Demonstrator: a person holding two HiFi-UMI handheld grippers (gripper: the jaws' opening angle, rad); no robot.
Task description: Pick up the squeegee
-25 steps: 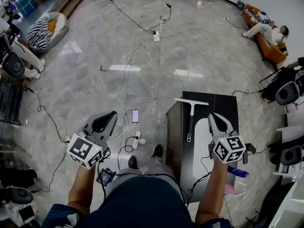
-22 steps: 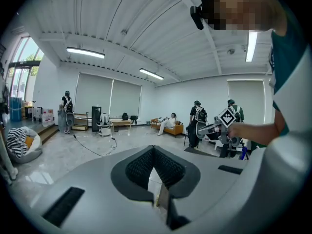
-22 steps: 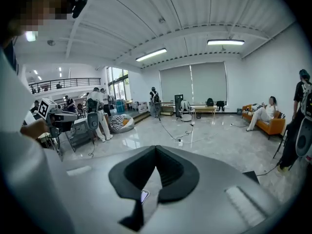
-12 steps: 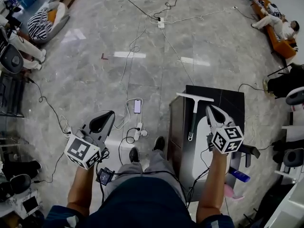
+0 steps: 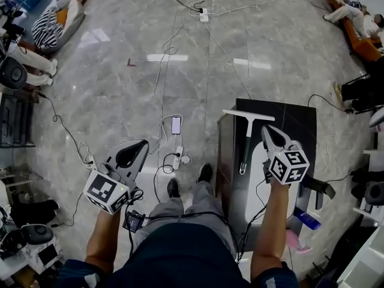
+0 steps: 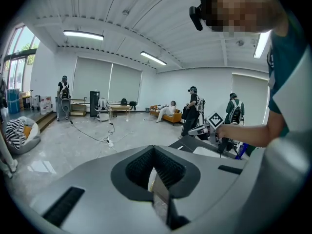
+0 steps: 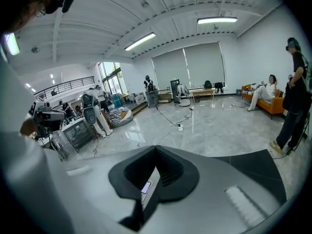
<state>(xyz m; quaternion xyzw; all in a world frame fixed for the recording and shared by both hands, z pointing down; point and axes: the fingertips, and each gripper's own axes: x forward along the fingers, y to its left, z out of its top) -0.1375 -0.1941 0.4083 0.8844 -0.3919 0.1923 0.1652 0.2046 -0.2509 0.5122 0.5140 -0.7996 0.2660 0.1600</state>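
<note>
The squeegee (image 5: 245,138) lies on a black table (image 5: 294,120). Its white blade is at the far end and its dark green handle points back toward me. My right gripper (image 5: 268,131) hovers over the table just right of the handle, above a white oval tray (image 5: 258,188). Its jaws are shut with nothing between them and do not touch the squeegee. My left gripper (image 5: 140,146) hangs over the floor well left of the table, shut and empty. In the left gripper view, the right gripper's marker cube (image 6: 215,120) shows beyond the table edge (image 6: 187,143).
Cables, a power strip (image 5: 180,159) and a phone (image 5: 176,125) lie on the marble floor between the grippers. My shoes (image 5: 205,173) stand by the table's left side. A blue bottle (image 5: 312,219) and office chairs (image 5: 375,194) are at the right. People sit on an orange sofa (image 5: 354,38).
Both grippers have sunk lower. The right one has drawn closer to the table and now sits nearer the squeegee's handle. Both stay shut and empty.
</note>
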